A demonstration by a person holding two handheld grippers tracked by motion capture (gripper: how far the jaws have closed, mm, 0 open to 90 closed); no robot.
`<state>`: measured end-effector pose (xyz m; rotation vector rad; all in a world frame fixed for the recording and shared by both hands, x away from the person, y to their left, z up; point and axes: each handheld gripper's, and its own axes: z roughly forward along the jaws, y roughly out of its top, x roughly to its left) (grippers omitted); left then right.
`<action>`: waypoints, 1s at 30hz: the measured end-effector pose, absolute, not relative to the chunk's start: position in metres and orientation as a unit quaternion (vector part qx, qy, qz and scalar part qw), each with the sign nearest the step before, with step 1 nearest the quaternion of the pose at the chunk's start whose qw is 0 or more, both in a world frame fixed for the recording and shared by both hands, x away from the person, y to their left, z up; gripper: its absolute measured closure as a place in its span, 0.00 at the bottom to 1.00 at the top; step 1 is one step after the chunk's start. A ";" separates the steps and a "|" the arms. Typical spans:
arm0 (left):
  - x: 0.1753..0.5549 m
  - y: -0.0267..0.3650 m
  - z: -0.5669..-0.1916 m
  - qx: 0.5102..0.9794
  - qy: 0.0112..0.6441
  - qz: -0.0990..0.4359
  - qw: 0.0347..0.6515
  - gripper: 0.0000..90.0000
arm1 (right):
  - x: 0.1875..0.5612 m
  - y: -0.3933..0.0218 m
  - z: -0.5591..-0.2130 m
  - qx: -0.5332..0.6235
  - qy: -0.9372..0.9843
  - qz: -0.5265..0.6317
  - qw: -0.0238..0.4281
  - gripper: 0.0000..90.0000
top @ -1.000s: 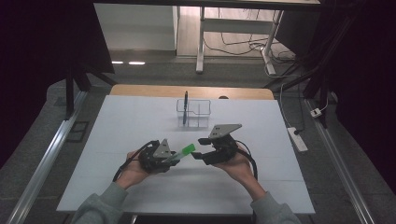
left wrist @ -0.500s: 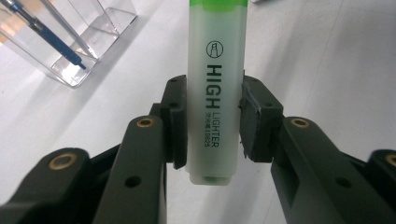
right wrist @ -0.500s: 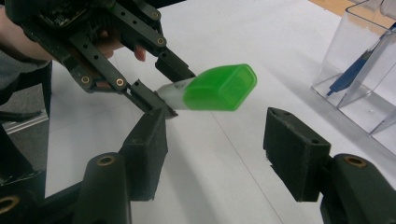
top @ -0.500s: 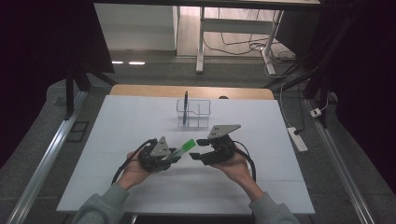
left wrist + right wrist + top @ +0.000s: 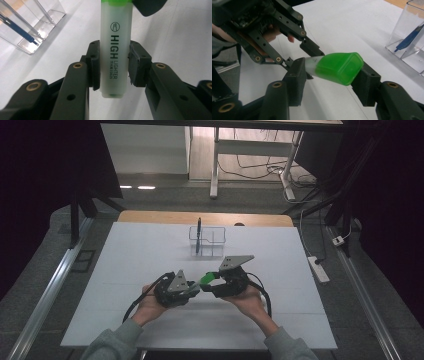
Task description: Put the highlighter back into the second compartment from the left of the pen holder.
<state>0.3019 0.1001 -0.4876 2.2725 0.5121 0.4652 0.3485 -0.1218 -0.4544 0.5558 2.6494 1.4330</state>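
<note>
A highlighter (image 5: 115, 50) with a pale body and a green cap (image 5: 338, 67) hangs over the white table (image 5: 125, 270), held between both hands. My left gripper (image 5: 113, 67) is shut on its body, one pad pressed on each side. In the high view the left gripper (image 5: 192, 290) sits just left of the right gripper (image 5: 207, 282). My right gripper (image 5: 329, 72) has just been closing, with the green cap between its jaws. Its pads now lie against the cap's two sides.
A clear plastic holder (image 5: 207, 240) stands farther back at the table's middle, with a blue pen (image 5: 198, 232) upright in it. A power strip (image 5: 317, 269) lies at the table's right edge. Cables trail from both grippers toward the person.
The two grippers have stayed close together over the table. The right gripper's jaws have drawn in around the green cap end.
</note>
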 end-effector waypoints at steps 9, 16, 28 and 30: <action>0.300 0.091 -0.489 0.891 0.190 0.194 0.362 0.72 | 0.348 -0.120 -0.455 0.177 0.864 0.471 0.025 0.70; 0.300 0.089 -0.490 0.891 0.188 0.196 0.364 0.72 | 0.347 -0.120 -0.453 0.171 0.860 0.481 0.014 0.76; 0.305 0.094 -0.490 0.881 0.219 0.181 0.379 0.55 | 0.345 -0.122 -0.450 0.169 0.858 0.483 0.034 0.77; 0.305 0.095 -0.490 0.880 0.222 0.184 0.378 0.51 | 0.346 -0.124 -0.450 0.171 0.858 0.483 0.037 0.77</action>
